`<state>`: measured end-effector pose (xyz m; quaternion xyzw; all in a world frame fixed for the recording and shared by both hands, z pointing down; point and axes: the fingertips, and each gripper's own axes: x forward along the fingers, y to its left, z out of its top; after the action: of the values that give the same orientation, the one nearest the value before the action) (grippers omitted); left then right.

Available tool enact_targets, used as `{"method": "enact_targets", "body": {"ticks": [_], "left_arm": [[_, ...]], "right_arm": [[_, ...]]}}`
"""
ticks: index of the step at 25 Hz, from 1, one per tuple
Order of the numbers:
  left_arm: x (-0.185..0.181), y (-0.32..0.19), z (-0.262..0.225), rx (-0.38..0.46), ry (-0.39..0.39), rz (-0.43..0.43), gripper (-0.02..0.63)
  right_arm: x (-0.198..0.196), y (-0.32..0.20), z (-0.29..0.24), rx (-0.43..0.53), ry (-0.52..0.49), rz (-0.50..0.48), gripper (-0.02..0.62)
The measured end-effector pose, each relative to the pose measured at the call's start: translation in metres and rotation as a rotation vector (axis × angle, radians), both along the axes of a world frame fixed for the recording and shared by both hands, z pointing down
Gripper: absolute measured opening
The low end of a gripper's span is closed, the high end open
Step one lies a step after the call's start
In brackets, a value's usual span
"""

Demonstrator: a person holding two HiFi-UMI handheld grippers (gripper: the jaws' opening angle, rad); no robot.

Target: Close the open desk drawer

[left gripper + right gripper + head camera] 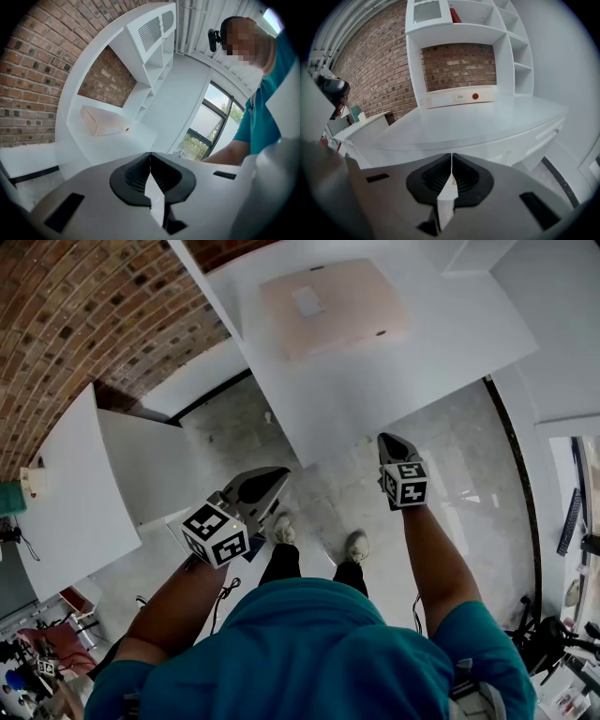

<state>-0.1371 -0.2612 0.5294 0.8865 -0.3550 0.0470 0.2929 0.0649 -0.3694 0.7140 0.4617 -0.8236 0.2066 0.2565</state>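
Note:
The white desk (375, 381) stands in front of me, seen from above in the head view. Its drawer fronts (543, 136) with long handles show below the top in the right gripper view; I cannot tell whether one stands open. My left gripper (272, 479) hangs over the floor short of the desk's near corner, jaws shut and empty (150, 155). Right at the desk's front edge is my right gripper (389, 441), also shut with nothing in it (451, 156), pointing across the desk top.
A flat pink box (330, 306) lies on the desk near the brick wall (84, 306). White shelving (459, 28) rises above the desk. A second white table (70, 493) and a lower white cabinet (150, 465) stand left. My feet (319, 538) are on stone floor.

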Motion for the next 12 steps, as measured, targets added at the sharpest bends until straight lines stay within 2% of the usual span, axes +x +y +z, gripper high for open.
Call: {"method": "enact_targets", "body": {"ticks": [5, 12], "left_arm": [[0.006, 0.002, -0.035, 0.056, 0.012, -0.005, 0.017], [0.024, 0.014, -0.09, 0.149, 0.029, 0.002, 0.017]], "right_arm": [[0.002, 0.033, -0.044, 0.021, -0.034, -0.035, 0.025], [0.016, 0.066, -0.158, 0.118, -0.113, -0.08, 0.025]]}}
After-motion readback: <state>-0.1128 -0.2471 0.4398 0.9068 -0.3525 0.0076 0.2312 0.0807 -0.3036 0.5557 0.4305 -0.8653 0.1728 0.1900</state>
